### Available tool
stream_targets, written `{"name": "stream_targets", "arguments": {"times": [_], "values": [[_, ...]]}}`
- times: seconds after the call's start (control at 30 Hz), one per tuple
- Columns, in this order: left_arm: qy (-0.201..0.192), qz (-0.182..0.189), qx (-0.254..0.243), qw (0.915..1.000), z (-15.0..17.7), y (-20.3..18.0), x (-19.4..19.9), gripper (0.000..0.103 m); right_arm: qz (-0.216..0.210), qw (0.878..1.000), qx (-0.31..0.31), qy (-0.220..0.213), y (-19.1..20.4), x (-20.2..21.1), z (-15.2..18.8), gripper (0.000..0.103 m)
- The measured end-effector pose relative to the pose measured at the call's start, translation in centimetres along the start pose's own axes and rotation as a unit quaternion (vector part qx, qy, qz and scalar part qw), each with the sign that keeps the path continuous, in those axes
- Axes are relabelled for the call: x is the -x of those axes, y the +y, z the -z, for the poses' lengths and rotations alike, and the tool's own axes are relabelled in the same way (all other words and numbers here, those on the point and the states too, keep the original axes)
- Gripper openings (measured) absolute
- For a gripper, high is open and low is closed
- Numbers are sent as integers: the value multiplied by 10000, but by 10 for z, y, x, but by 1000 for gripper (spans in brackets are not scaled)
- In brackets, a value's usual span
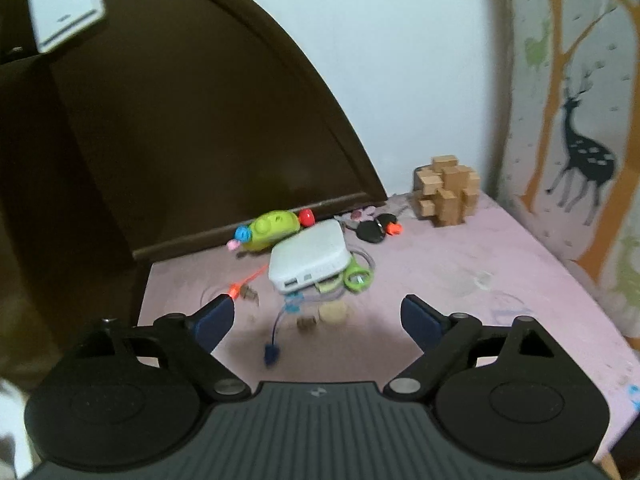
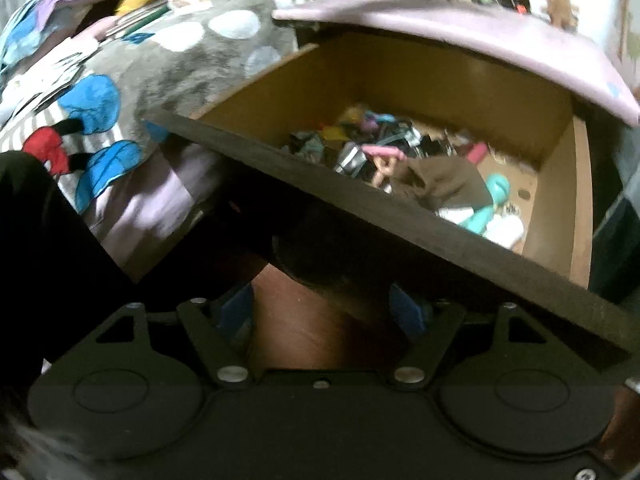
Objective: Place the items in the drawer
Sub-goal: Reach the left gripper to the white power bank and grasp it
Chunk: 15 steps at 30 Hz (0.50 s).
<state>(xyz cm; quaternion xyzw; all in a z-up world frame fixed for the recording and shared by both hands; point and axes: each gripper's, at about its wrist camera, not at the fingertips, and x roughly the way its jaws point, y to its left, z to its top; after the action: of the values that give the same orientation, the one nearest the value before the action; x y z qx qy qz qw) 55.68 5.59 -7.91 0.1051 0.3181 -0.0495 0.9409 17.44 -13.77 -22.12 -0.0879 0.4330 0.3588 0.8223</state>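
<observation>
Hovering wide and empty, the left gripper [image 1: 318, 320] faces the white power bank [image 1: 310, 262] on the pink tabletop [image 1: 480, 264]; next, close on it. The right gripper [image 2: 324, 312], apparently open and empty, sits below the open drawer [image 2: 360, 208].

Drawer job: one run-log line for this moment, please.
wooden drawer: open, cluttered | left gripper: open above white power bank | right gripper: open, empty
</observation>
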Motion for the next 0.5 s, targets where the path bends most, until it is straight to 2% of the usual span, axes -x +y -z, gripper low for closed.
{"name": "stream_targets", "arguments": {"times": [0.07, 0.27, 0.5], "values": [[44, 25, -41, 10000, -5, -2, -20, 89, -41, 9999, -82, 70, -3, -3, -1, 76], [348, 376, 899, 9946, -22, 19, -73, 89, -105, 9996, -208, 177, -12, -8, -1, 76], [681, 439, 1213, 9893, -30, 36, -123, 89, -111, 9992, -230, 322, -16, -14, 0, 76]]}}
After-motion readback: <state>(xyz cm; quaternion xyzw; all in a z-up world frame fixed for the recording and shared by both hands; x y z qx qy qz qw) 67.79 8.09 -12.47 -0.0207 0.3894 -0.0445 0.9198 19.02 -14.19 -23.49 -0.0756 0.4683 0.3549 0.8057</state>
